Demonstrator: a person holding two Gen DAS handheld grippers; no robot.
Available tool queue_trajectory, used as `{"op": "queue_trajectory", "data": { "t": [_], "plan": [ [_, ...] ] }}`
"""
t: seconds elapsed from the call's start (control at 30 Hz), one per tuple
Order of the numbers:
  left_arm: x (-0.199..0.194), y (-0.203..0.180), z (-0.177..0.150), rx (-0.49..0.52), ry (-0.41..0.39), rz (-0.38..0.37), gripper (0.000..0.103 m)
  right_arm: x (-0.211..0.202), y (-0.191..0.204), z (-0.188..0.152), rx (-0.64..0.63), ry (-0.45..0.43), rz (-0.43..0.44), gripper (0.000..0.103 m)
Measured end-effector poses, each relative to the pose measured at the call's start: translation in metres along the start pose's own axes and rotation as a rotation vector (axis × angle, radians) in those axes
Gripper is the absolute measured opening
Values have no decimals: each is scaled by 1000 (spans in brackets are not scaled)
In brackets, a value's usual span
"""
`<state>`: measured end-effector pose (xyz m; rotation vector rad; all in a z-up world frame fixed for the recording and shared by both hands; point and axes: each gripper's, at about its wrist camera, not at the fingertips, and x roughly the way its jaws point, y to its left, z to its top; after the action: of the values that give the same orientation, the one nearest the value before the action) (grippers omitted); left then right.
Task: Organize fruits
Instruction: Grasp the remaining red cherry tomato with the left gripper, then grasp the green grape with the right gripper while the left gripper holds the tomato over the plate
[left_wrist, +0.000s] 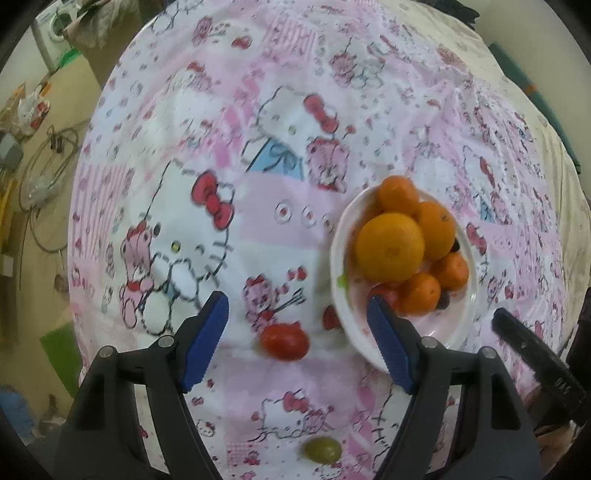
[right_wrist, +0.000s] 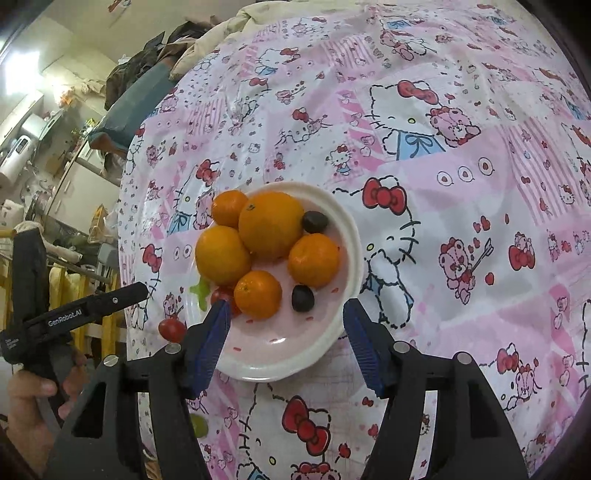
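The left claw hangs over the desk with its 2 blue pads apart and nothing between them but the patterned cloth; a red tomato lies on the cloth below the gap, touching neither pad. The right claw also stands apart, empty, its pads on either side of the near rim of the white bowl without pressing it. In the bowl sit 5 oranges heaped together, 2 dark grapes, a red tomato partly hidden behind the left pad, and a green leaf scrap. Outside the bowl, a second small tomato rests on the cloth just beside its rim, and a green grape lies nearer the cameras. A hand grips the left claw's handle at the desk edge.
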<state>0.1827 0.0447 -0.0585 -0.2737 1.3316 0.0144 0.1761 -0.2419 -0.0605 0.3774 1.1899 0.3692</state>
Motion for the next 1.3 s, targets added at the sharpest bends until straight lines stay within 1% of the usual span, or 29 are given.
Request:
{"op": "queue_trajectory", "data": {
  "t": [0.07, 0.13, 0.2, 0.3, 0.37, 0.43, 0.57, 0.6, 0.63, 0.8, 0.97, 1.07, 1.13, 1.2, 1.3],
  "plan": [
    [5, 4, -8, 1, 20, 1, 72, 0, 3, -2, -3, 4, 4, 66],
    [10, 4, -14, 8, 37, -1, 72, 0, 5, -4, -11, 6, 2, 66],
    [16, 3, -21, 34, 49, 7, 69, 0, 7, -6, -16, 9, -1, 66],
    [24, -2, -27, 78, 69, 31, 58, -2, 7, -10, -16, 11, -7, 66],
    [28, -2, -29, 86, 84, 31, 48, -4, 5, -12, -17, 10, -14, 66],
    [33, -4, -30, 95, 98, 26, 41, -6, 5, -14, -18, 7, -17, 66],
    [40, -9, -31, 124, 106, 45, 40, -9, 5, -16, -24, 4, -23, 66],
    [41, -11, -32, 134, 107, 52, 38, -9, 4, -15, -24, 4, -22, 66],
    [42, -13, -32, 144, 106, 62, 33, -8, 5, -16, -24, 4, -21, 66],
    [38, -16, -32, 157, 93, 62, 33, -8, 10, -18, -45, 20, 1, 66],
    [7, -14, -36, 142, 55, 37, 33, -2, 23, -34, -100, 85, 31, 66],
    [-19, -15, -43, 158, 11, 33, 33, 2, 39, -51, -163, 130, 53, 66],
    [-38, -17, -50, 181, -21, 19, 33, 6, 55, -64, -239, 146, 45, 66],
    [-49, -16, -57, 204, -43, 21, 33, 12, 67, -75, -305, 168, 46, 66],
    [-55, -12, -61, 184, -58, -10, 33, 22, 85, -89, -399, 192, 68, 66]
  ]
}}
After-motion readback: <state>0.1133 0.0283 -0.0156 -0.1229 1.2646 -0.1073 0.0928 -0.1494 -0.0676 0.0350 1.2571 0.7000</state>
